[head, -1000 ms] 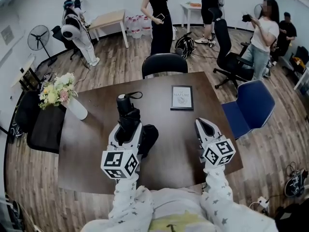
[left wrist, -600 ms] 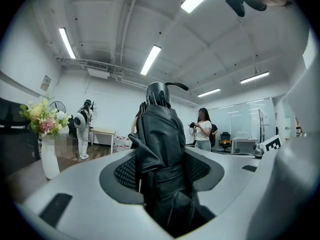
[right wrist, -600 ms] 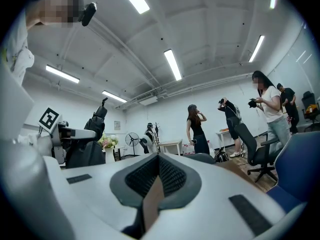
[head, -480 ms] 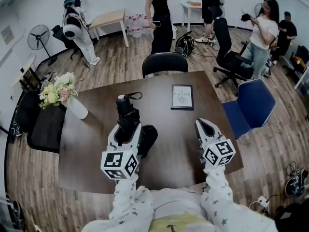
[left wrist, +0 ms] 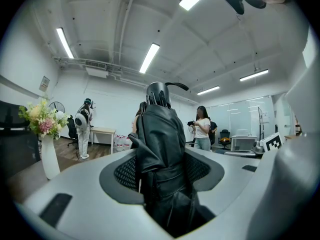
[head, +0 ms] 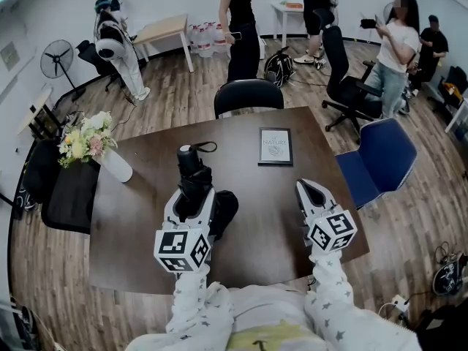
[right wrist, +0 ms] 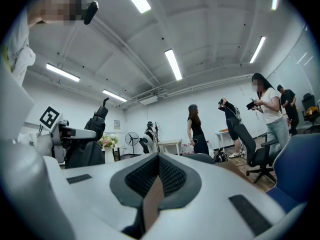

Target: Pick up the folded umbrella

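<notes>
Two tools: left tool [head: 190, 196] clamps folded umbrella [head: 191, 170], right tool [head: 308, 189] closed (book [head: 276, 147] reads "NATURE").

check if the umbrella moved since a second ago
No. The umbrella keeps its place beside the book, gripped in the left tool.
</notes>
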The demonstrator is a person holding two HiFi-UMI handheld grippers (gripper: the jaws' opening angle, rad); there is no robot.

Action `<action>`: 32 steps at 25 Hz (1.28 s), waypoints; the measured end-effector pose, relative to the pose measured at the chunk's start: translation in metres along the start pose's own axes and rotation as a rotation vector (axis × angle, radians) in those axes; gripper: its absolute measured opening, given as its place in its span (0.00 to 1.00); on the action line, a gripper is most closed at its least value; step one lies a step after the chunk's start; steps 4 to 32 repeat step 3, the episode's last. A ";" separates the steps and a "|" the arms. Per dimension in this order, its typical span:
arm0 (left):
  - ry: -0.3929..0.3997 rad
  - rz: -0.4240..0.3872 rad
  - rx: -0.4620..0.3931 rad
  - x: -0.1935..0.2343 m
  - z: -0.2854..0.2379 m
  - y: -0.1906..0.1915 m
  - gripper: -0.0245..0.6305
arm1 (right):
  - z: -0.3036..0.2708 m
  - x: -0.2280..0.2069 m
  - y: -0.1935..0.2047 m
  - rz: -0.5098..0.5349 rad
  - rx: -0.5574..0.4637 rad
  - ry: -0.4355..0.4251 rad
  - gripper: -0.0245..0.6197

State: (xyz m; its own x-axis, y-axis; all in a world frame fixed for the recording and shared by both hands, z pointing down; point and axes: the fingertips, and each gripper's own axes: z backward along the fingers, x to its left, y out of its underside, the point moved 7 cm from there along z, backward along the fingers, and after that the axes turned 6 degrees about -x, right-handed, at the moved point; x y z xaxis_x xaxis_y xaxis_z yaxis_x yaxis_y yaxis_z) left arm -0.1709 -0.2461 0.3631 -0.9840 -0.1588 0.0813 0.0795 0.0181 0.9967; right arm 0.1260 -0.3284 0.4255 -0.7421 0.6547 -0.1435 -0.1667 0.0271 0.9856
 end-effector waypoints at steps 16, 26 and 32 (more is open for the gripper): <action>0.000 -0.002 0.004 0.000 0.000 0.001 0.41 | 0.000 -0.001 -0.001 0.002 -0.002 0.005 0.07; 0.000 -0.002 0.004 0.000 0.000 0.001 0.41 | 0.000 -0.001 -0.001 0.002 -0.002 0.005 0.07; 0.000 -0.002 0.004 0.000 0.000 0.001 0.41 | 0.000 -0.001 -0.001 0.002 -0.002 0.005 0.07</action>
